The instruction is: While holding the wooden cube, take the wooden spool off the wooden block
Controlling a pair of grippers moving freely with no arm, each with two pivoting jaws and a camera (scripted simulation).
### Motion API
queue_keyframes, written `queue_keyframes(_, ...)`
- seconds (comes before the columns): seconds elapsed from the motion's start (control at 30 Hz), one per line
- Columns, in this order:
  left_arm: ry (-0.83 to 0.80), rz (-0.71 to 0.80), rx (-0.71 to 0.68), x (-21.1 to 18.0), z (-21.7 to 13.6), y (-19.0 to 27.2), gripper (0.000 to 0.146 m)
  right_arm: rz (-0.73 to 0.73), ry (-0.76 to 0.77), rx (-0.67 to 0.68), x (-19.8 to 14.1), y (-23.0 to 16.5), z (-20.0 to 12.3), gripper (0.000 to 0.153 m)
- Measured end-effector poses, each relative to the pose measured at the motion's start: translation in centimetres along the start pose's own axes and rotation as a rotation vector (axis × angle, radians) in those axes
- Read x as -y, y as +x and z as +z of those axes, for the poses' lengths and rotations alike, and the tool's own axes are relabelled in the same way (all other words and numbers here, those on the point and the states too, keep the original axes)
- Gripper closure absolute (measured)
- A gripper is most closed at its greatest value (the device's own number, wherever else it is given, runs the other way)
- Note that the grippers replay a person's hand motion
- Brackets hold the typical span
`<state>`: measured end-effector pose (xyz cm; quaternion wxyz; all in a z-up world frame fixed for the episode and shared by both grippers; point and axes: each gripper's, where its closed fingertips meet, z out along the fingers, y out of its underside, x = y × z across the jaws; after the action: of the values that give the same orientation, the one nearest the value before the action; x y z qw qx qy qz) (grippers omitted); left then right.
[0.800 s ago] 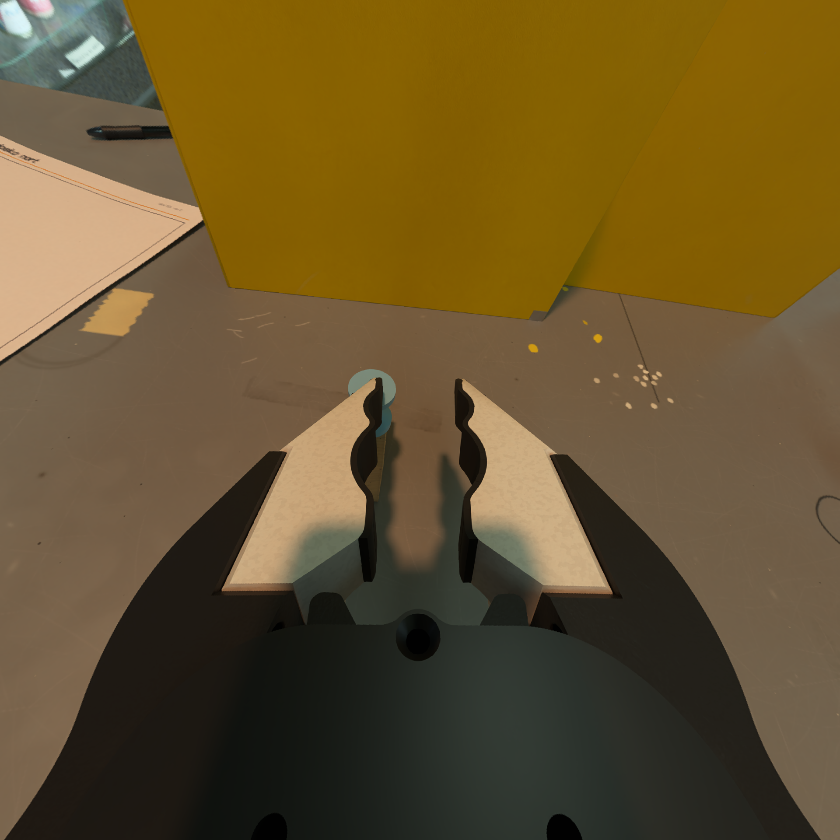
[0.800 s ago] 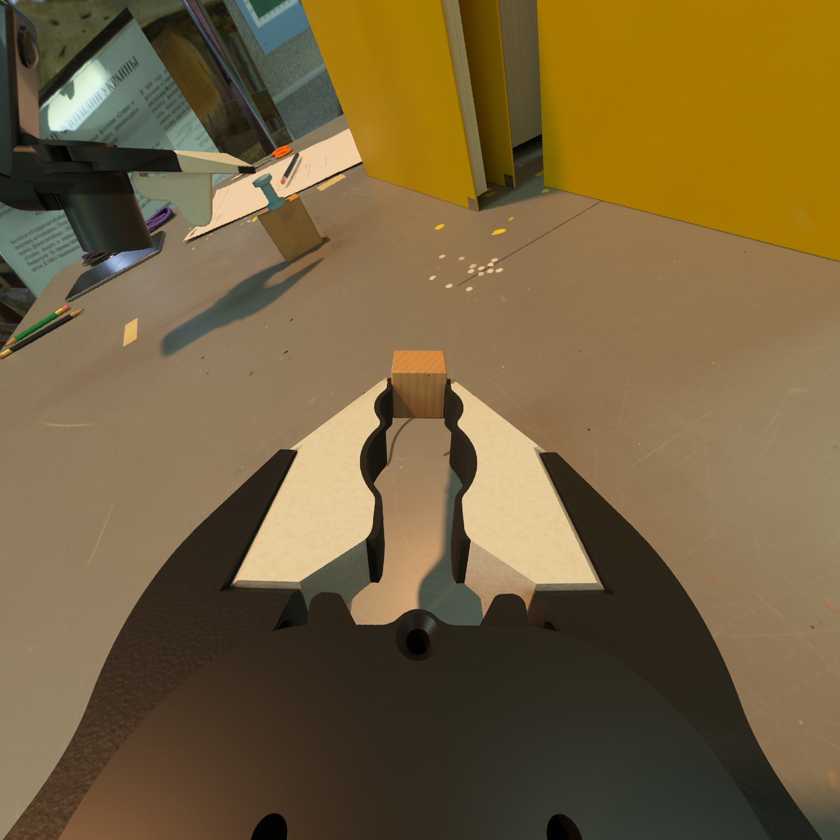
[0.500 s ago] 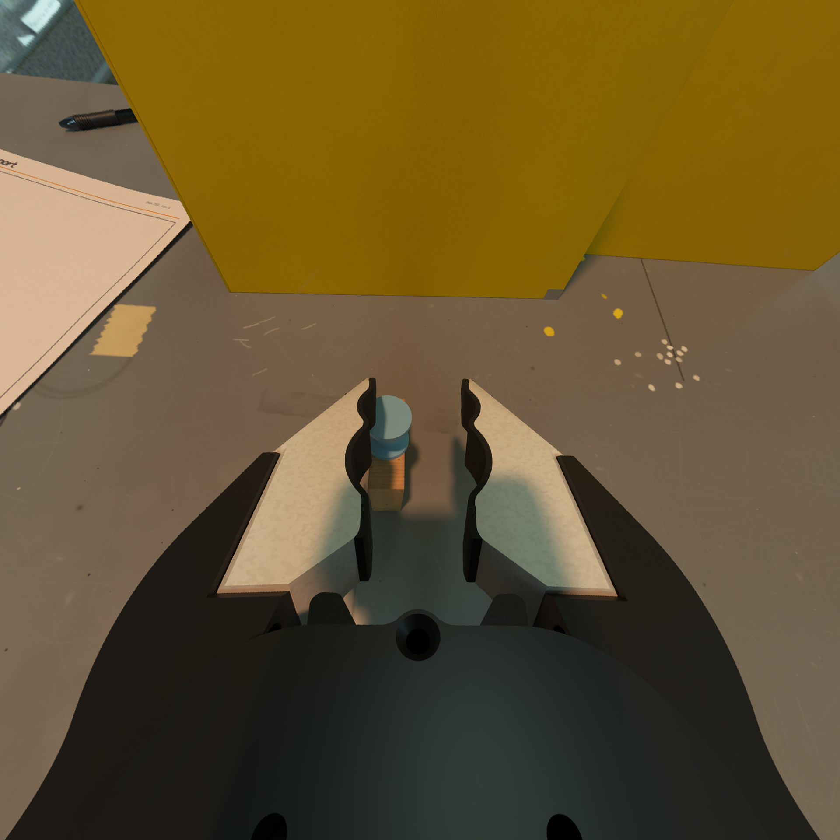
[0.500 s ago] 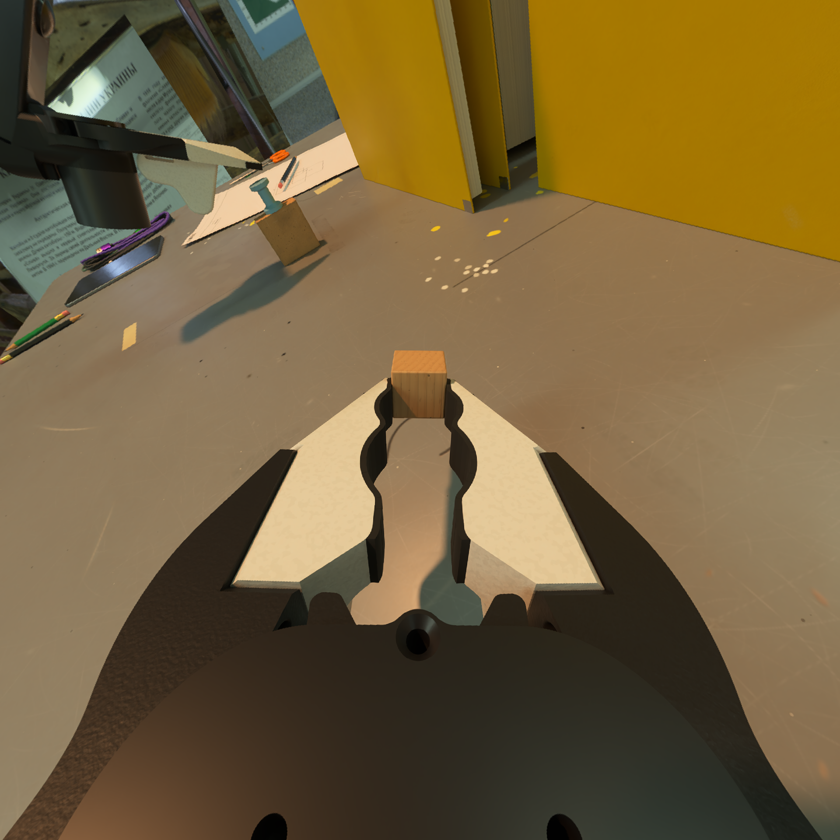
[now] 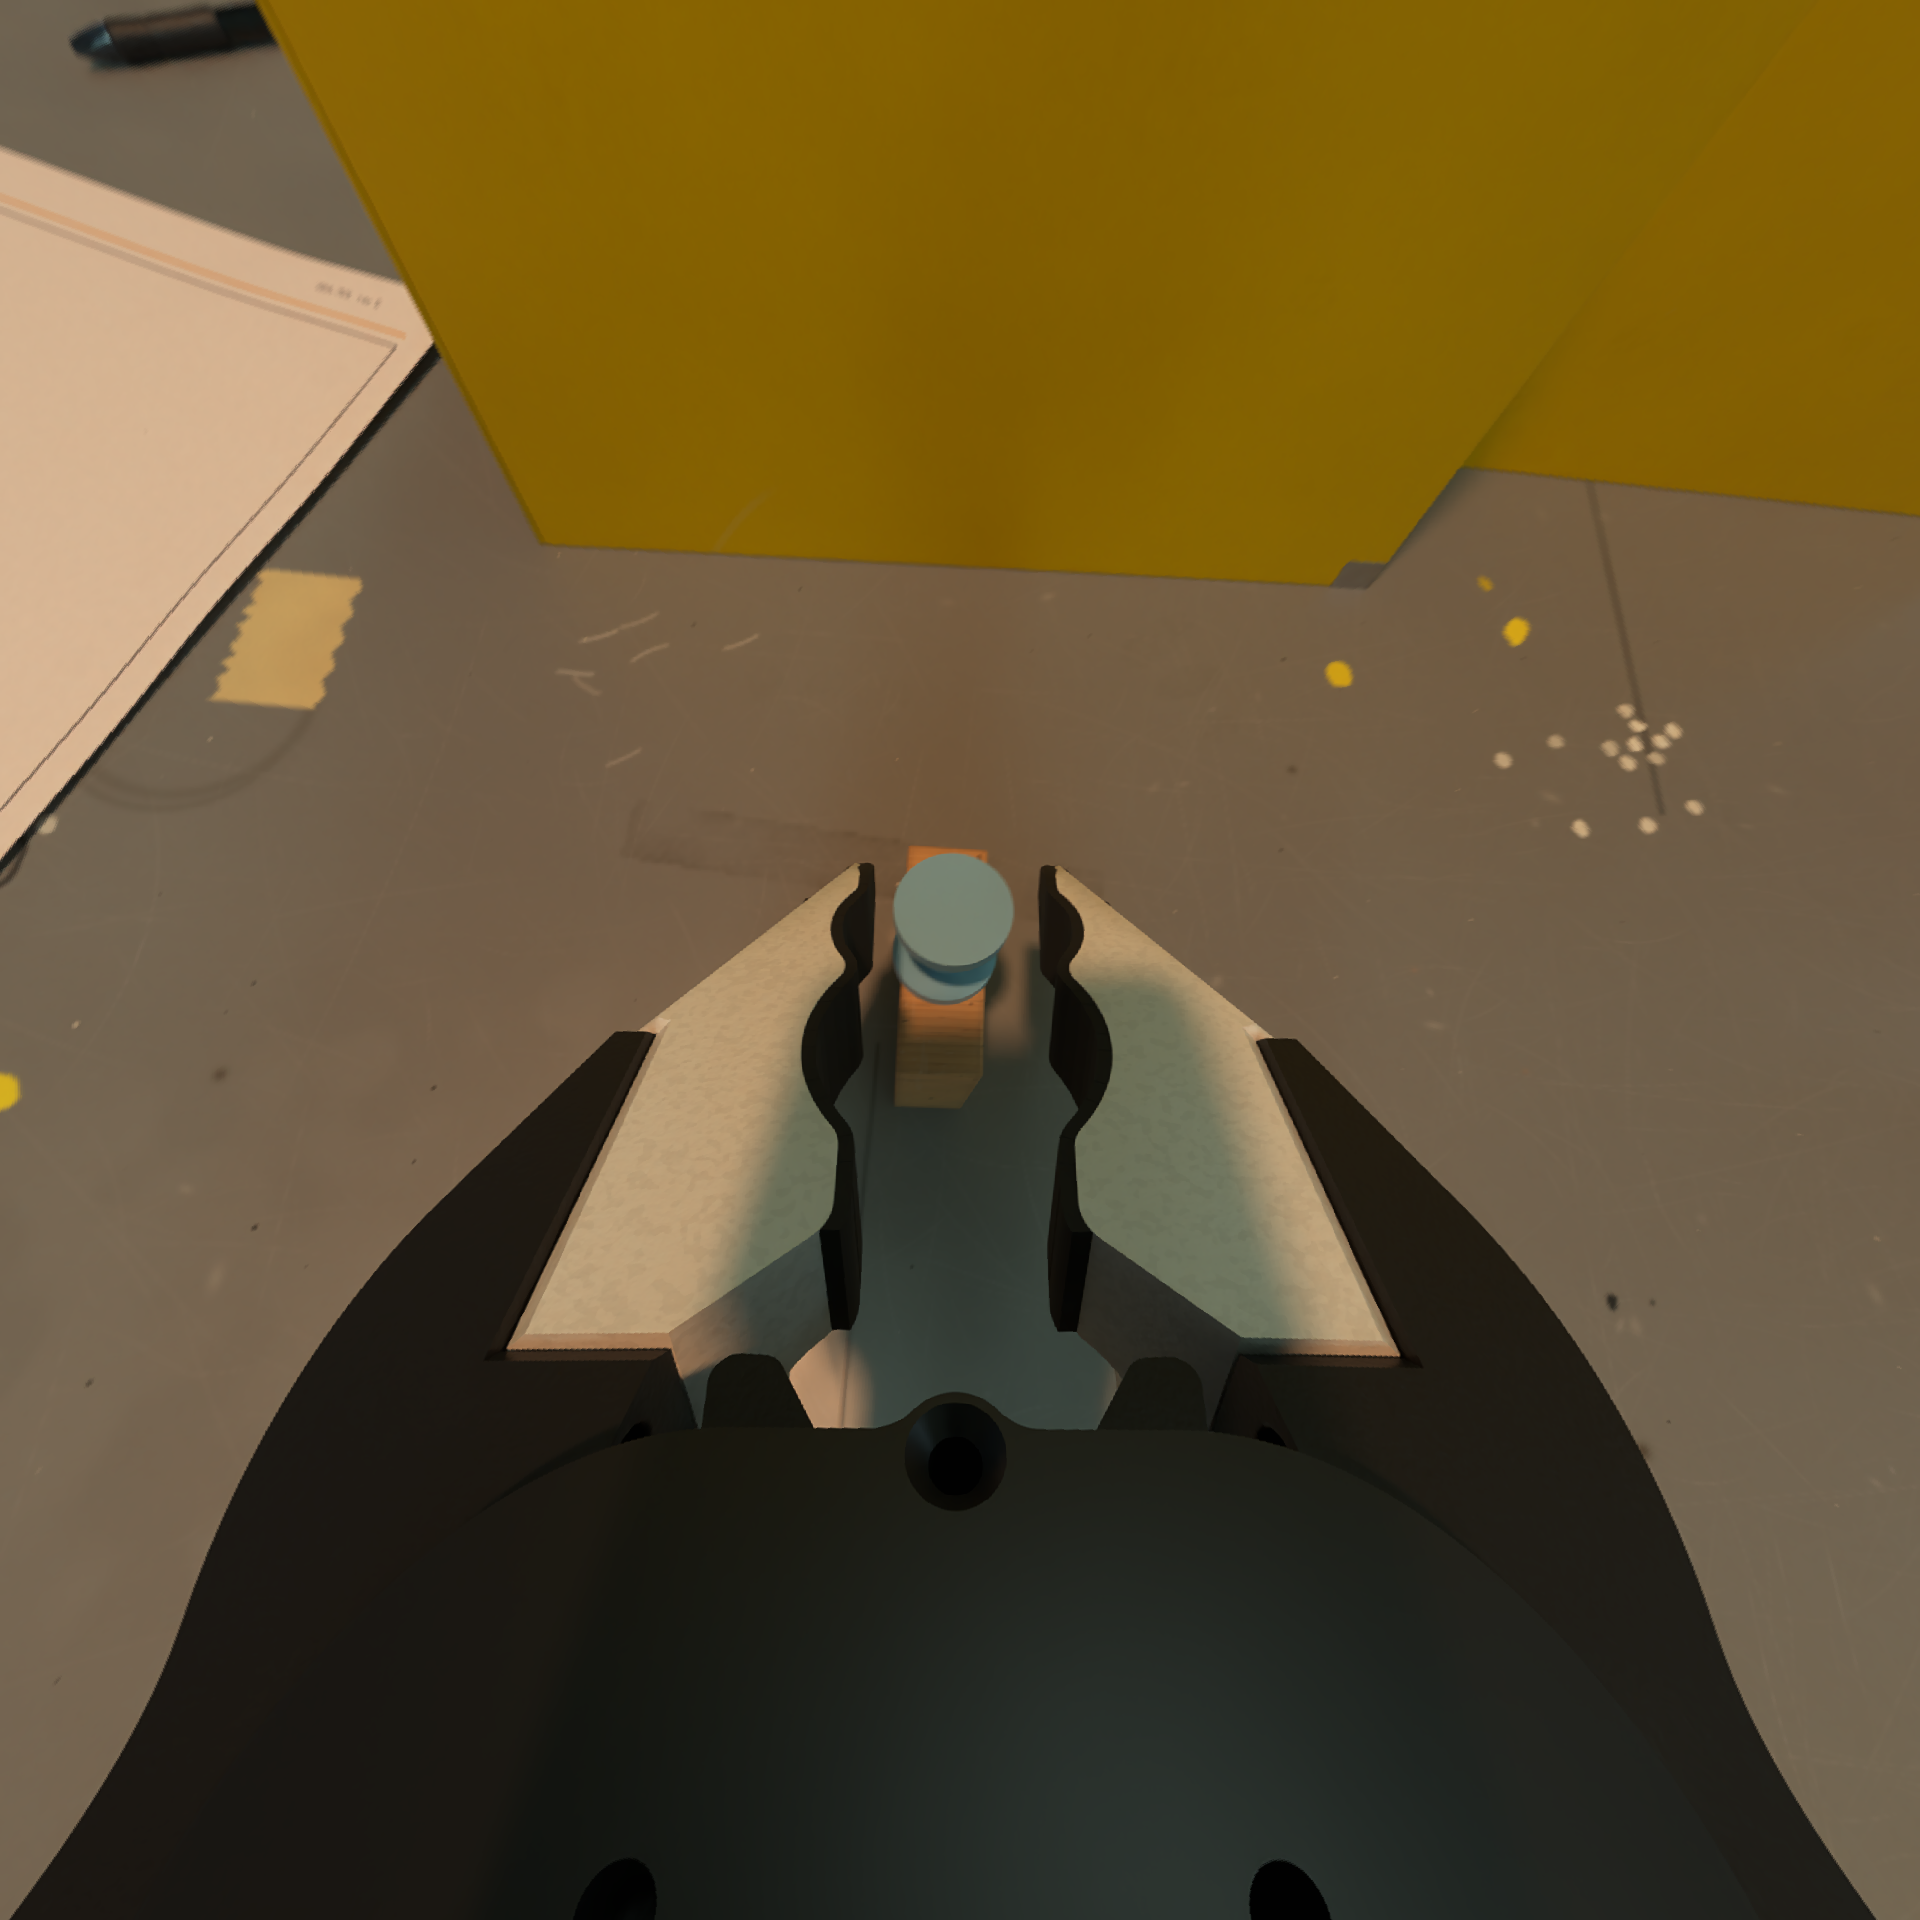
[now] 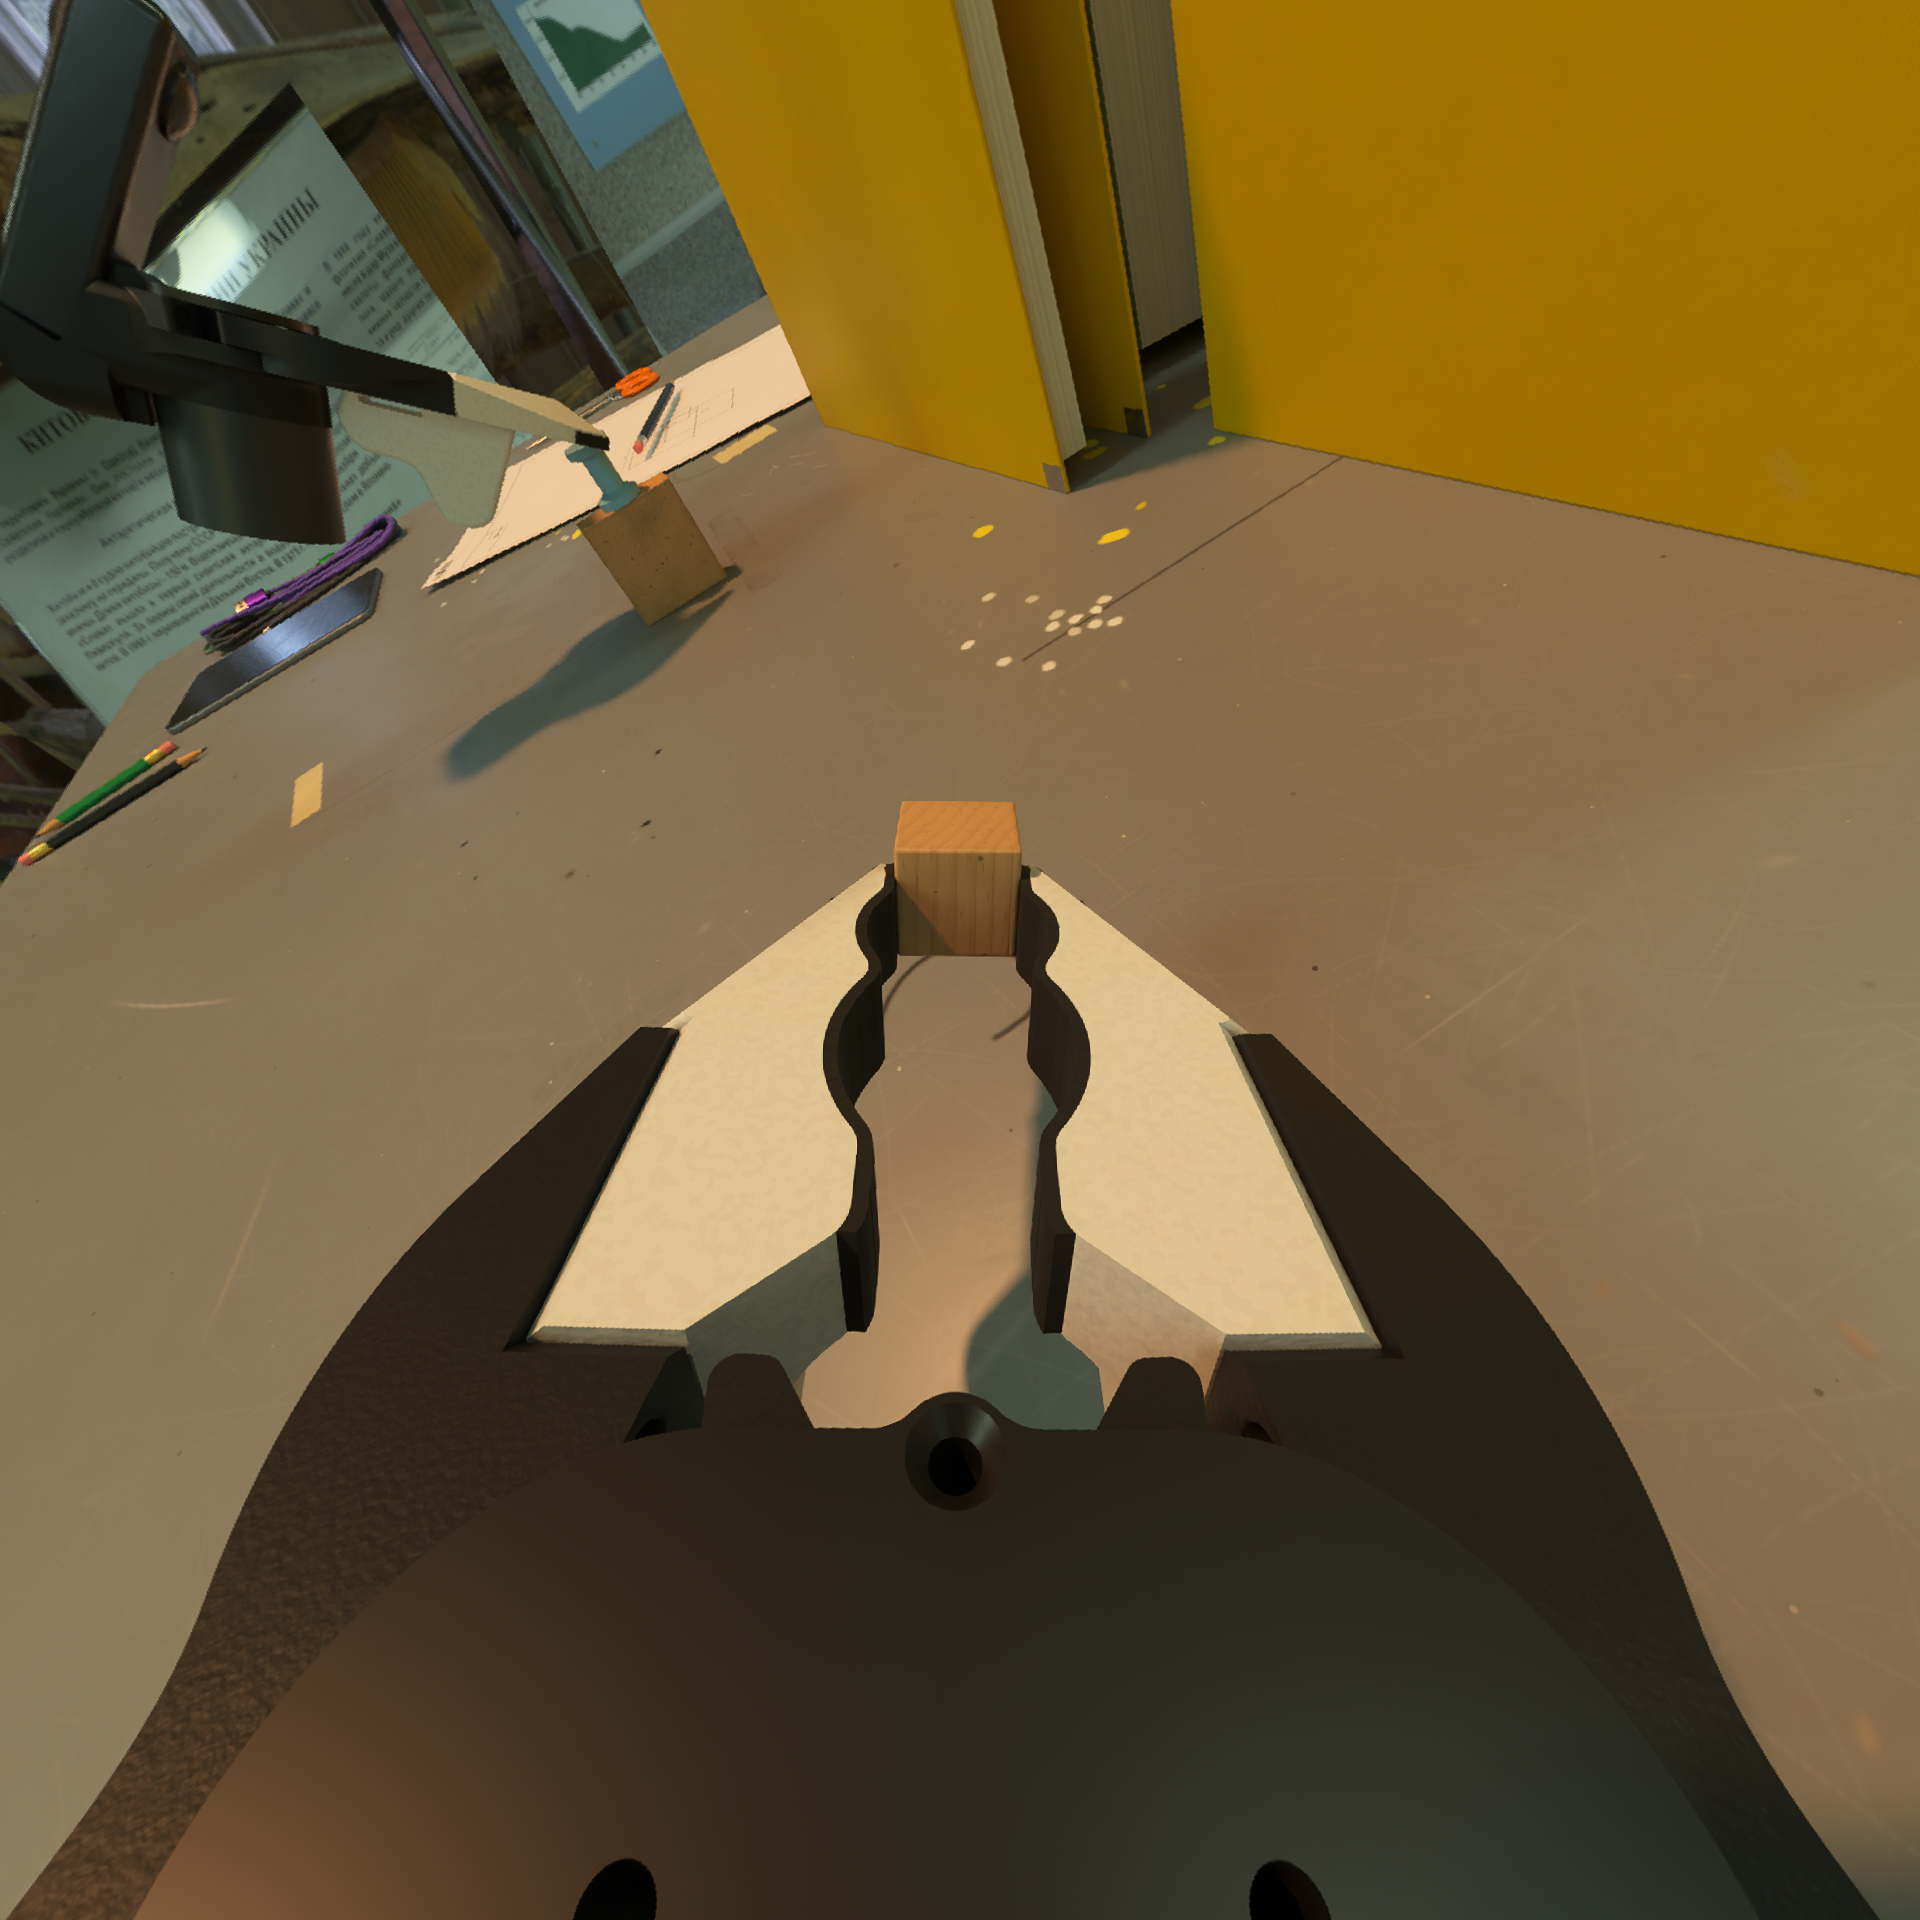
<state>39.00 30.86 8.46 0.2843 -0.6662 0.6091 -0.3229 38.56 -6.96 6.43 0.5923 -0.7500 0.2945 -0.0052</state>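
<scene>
My left hand-held gripper (image 5: 951,883) hung open, spool (image 5: 952,920) upright at twelve o'clock between its tips; right hand-held gripper (image 6: 956,883) clamped the cube (image 6: 956,878).

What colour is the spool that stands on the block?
Light blue-grey. The spool shows best in the left wrist view, on the block.

wooden block (image 5: 938,1049) top mostly hidden under spool (image 5: 952,920)

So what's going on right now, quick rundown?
Right claw shut on small wooden cube, held above the grey table. Left claw open, straddling blue wooden spool on tall wooden block. Nothing in the way.
</scene>
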Motion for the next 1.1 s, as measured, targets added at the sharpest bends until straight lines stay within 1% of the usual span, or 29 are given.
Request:
queue_keyframes(0.07, -0.024, -0.002, 0.03, -0.3, 0.2, -0.5, 0.109, 0.004, 0.002, 0.001, 0.0, 0.0, 0.0, 0.131)
queue_keyframes(0.1, -0.019, 0.003, 0.043, -0.3, 0.2, -0.7, 0.108, 0.004, 0.003, 0.0, 0.0, 0.1, 0.0, 0.131)
queue_keyframes(0.13, -0.026, 0.011, 0.038, -0.6, 0.4, -0.5, 0.109, 0.005, 0.004, -0.002, 0.1, 0.1, 0.0, 0.131)
queue_keyframes(0.23, -0.058, 0.025, 0.002, -1.2, 0.7, -0.1, 0.12, 0.007, 0.002, -0.002, 0.0, 0.1, 0.0, 0.131)
queue_keyframes(0.3, -0.053, 0.025, -0.006, -1.1, 0.6, -0.1, 0.122, 0.007, -0.002, -0.002, -0.1, 0.1, 0.0, 0.131)
queue_keyframes(0.4, 0.004, -0.001, -0.024, 0.0, -0.1, 0.3, 0.123, -0.001, -0.002, -0.015, -0.2, 0.1, -0.2, 0.131)
queue_keyframes(0.5, 0.101, 0.011, -0.049, 2.3, -1.9, 1.5, 0.123, -0.001, 0.011, -0.021, 0.0, 0.1, -0.5, 0.131)
queue_keyframes(0.6, 0.143, 0.096, -0.033, 4.0, -3.7, 2.4, 0.123, 0.001, 0.015, -0.011, 0.0, -0.3, -0.6, 0.131)
queue_keyframes(0.77, 0.136, 0.251, -0.021, 5.5, -5.3, 4.4, 0.123, -0.015, 0.018, 0.008, 0.1, -1.1, -0.7, 0.131)
queue_keyframes(0.93, 0.126, 0.386, -0.017, 6.8, -5.6, 6.5, 0.123, -0.027, 0.023, 0.021, 0.2, -1.7, -0.8, 0.131)
queue_keyframes(1.03, 0.13, 0.452, -0.023, 7.5, -5.4, 8.3, 0.123, -0.038, 0.026, 0.015, 0.3, -1.8, -0.8, 0.131)
queue_keyframes(1.1, 0.137, 0.516, -0.003, 7.9, -5.1, 9.5, 0.123, -0.048, 0.02, 0.01, 0.1, -1.8, -0.8, 0.131)
